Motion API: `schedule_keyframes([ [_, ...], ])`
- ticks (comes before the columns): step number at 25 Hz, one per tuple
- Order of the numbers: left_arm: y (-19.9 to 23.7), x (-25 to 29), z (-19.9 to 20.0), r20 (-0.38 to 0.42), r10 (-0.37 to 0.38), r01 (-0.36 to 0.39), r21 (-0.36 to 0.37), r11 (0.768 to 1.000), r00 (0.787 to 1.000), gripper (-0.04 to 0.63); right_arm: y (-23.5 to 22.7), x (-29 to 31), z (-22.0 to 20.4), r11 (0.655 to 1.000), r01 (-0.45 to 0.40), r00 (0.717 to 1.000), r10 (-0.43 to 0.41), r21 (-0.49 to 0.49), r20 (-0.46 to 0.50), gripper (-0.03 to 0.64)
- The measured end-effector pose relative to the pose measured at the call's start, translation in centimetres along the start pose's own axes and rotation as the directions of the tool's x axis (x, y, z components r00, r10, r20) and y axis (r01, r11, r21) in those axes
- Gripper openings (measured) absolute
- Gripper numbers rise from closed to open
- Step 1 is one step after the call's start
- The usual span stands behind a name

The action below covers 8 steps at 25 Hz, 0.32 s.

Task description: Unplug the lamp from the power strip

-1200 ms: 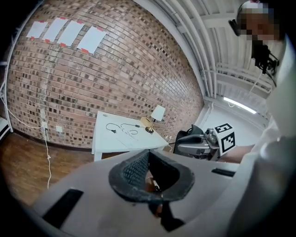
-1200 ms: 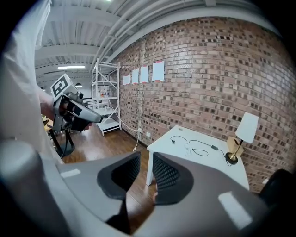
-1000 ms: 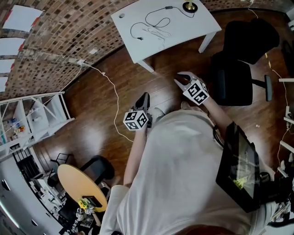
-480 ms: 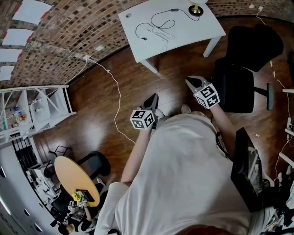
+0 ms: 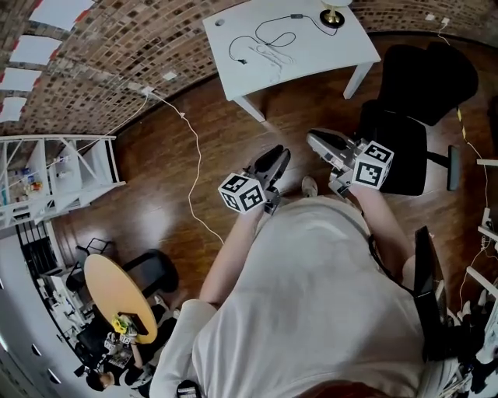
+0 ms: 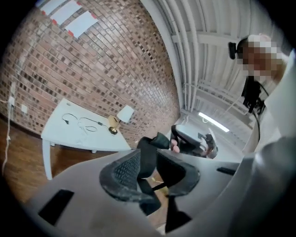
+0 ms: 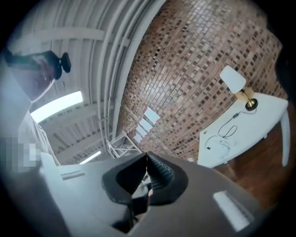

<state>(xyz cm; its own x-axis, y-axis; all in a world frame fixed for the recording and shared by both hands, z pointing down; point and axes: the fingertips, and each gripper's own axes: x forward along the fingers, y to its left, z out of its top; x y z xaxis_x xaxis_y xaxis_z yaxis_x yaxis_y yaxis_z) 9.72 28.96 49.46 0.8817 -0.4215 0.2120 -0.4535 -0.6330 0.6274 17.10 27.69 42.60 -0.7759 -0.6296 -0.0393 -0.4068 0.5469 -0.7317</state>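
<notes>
left gripper [image 5: 278, 156] jaws, shut a moment ago, are opening, empty.

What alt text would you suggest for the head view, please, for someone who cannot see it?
Seen from above, a person holds two grippers over a wood floor: the left gripper is opening with nothing between its jaws, and the right gripper is shut. Ahead stands a white table with a lamp and cord, a black chair beside it.

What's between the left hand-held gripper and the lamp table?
In the head view, only bare wooden floor separates table and left hand-held gripper, whose empty jaws are opening.
</notes>
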Motion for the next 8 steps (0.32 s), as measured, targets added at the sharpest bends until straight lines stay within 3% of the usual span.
schedule_keyframes([
  [4,-6.2,3.1,0.7,0.007,-0.236,0.235,-0.106,0.966,0.972,0.235,2.3,-0.7,1.2,0.986,-0.093,0.992,0.08,0.137,0.098,-0.005],
  [8,-10.2,5.3,0.4,-0.018,-0.348,0.343,-0.12,0.932,0.937,0.279,2.7,-1.2,1.1,0.968,-0.123,0.986,0.093,0.22,0.14,-0.006],
])
